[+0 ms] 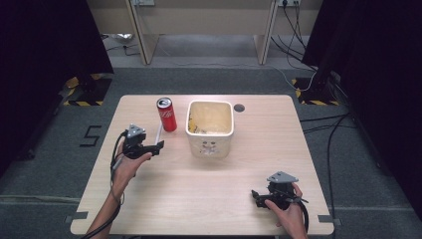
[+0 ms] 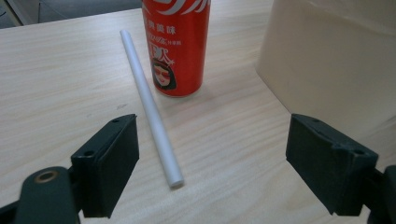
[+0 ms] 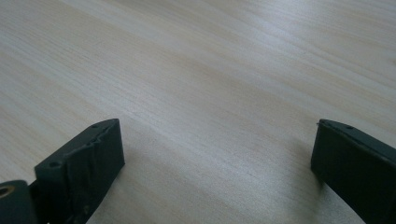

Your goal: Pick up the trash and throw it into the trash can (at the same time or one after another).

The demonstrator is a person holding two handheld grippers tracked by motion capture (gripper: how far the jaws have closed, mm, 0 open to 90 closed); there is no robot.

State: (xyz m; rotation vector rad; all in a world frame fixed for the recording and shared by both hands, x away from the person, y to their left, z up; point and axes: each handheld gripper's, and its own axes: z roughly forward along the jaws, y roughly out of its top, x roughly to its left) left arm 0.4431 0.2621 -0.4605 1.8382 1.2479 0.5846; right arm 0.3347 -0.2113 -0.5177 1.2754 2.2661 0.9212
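Observation:
A red drink can (image 1: 166, 114) (image 2: 176, 44) stands upright on the wooden table (image 1: 209, 199), left of a cream square tub (image 1: 210, 128) (image 2: 336, 60). A white straw (image 1: 158, 133) (image 2: 150, 102) lies flat just left of the can. My left gripper (image 1: 155, 147) (image 2: 212, 163) is open and low over the table, its jaws wide apart, the straw's near end between them and the can just beyond. My right gripper (image 1: 256, 196) (image 3: 217, 172) is open near the front right edge, with bare wood between its jaws.
A round dark hole (image 1: 239, 107) sits in the table behind the tub. Cables (image 1: 328, 134) trail over the grey floor to the right, and stands with yellow-black striped bases (image 1: 82, 92) flank the table's far corners.

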